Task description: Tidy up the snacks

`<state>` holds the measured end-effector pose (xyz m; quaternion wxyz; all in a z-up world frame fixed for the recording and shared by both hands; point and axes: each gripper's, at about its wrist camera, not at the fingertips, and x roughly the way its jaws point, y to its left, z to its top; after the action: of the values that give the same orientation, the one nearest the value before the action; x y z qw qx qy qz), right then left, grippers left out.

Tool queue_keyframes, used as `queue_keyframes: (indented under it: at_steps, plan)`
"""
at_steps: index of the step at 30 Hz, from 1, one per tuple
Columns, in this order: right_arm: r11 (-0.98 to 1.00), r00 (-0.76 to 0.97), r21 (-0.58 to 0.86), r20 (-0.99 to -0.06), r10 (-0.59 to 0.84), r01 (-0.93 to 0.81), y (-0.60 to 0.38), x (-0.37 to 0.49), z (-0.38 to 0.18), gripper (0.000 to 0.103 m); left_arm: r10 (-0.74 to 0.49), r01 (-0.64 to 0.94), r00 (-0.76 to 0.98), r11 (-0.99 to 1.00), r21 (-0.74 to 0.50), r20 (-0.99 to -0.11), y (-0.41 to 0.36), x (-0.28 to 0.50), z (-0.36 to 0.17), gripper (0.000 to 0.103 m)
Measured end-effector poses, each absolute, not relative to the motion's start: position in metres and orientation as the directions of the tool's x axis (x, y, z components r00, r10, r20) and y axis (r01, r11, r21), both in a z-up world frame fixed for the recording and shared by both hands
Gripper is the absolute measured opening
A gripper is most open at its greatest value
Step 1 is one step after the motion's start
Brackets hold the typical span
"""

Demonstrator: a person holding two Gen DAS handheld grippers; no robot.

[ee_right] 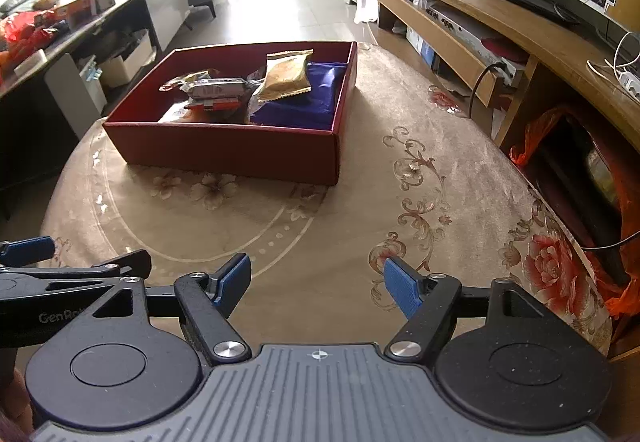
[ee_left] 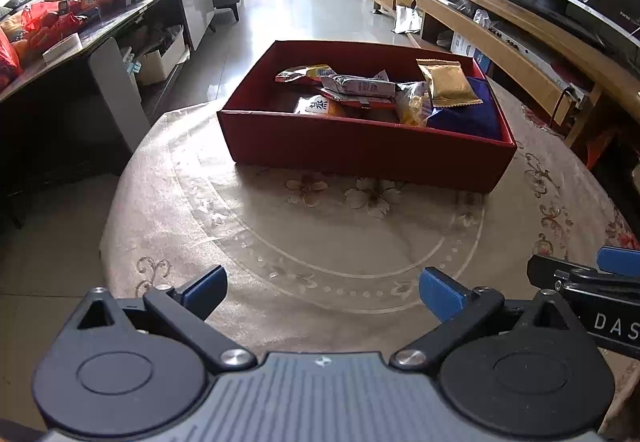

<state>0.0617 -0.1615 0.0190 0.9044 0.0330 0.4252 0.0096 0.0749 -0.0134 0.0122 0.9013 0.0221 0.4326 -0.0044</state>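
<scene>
The red box is a low, open cardboard tray with dark red walls, and it stands on the round table, which has a beige cloth with flower patterns. In the left wrist view the box is at 12 o'clock from the left gripper, well apart from it; in the right wrist view it is at about 11 o'clock from the right gripper.

Inside the box the snacks lie in a loose pile. A gold packet with zigzag ends leans on top at the right side. Under it is a dark blue bag, which fills the right part of the box. A silver-grey wrapper lies across the middle, with a red and yellow packet behind it. A yellow snack bag and an orange-white packet are nearer to the front wall.

The left gripper's fingers stand wide apart, with only the tablecloth between them. The right gripper's fingers are also apart, somewhat less wide, and they hold nothing. Both grippers are above the table, side by side; each one shows at the edge of the other's view.

The front wall of the box hides the lower part of the packets, so I cannot tell how many lie underneath. The printing on the wrappers is too small to read. The right gripper is cut off by the frame edge in the left view.
</scene>
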Motion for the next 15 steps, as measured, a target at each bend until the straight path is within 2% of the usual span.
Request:
queue_keyframes:
  at_steps: [15]
  plan:
    - [0.998, 0.629, 0.058, -0.776, 0.040, 0.007, -0.1613, 0.0614, 0.0165, 0.079, 0.021, 0.021, 0.636, 0.999, 0.044, -0.771, -0.0122, 0.0706, 0.0132, 0.103]
